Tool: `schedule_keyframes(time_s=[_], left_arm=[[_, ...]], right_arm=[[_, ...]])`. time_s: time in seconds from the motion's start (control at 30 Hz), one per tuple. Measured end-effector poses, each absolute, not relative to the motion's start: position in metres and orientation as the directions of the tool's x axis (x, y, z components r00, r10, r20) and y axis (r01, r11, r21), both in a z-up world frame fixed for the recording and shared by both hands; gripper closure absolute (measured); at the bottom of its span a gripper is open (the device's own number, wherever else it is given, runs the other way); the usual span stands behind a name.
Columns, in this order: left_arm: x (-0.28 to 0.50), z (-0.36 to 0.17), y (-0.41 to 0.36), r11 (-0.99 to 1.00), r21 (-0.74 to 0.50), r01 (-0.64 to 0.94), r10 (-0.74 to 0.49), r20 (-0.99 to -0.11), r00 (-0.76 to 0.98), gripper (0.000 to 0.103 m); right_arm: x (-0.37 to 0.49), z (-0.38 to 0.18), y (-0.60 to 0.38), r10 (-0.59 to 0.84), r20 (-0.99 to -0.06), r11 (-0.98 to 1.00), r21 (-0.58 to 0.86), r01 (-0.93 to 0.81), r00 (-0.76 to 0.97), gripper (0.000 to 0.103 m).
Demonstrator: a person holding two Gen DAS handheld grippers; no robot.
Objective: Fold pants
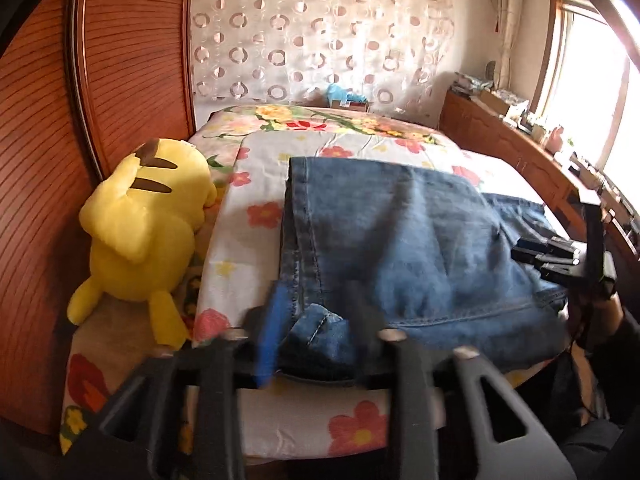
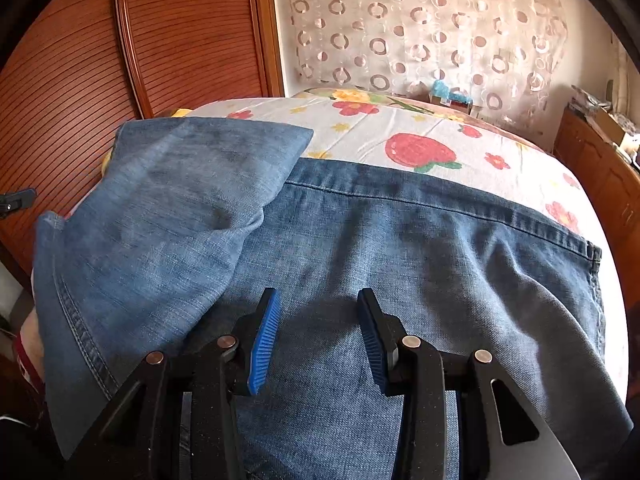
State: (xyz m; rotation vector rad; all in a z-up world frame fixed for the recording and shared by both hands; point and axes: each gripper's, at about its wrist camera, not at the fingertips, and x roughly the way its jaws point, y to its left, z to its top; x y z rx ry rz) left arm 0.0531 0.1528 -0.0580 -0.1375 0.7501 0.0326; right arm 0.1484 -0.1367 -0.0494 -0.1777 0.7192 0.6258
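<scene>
L wrist: close, angled down | R wrist: same | shared: jeans (image 1: 400,240), bed (image 1: 260,160)

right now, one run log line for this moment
task: fold pants | jeans: leg end folded over, on floral bed | left gripper: open, denim between fingers | right gripper: open above jeans

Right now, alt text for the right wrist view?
The open right gripper hovers over blue jeans spread on a floral bedsheet, one pant leg folded across at left. A wooden headboard and circle-patterned curtain stand behind.
</scene>
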Motion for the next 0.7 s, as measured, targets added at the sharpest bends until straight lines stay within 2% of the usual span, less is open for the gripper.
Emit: schedule_keyframes(time_s=[0.4, 0.7], left_arm=[[0.078, -0.069, 0.131, 0.992, -0.112, -0.058, -0.036, -0.694, 0.719, 0.058], [0.088, -0.058, 0.087, 0.995, -0.099, 0.026, -0.085, -0.652, 0.753, 0.058]], right_arm=[[0.144, -0.048, -0.134, 0.466, -0.663, 0.806, 0.045, -0.590, 0.586, 0.061], [0.139, -0.046, -0.138, 0.458, -0.664, 0.812, 0.043, -0.582, 0.591, 0.061]])
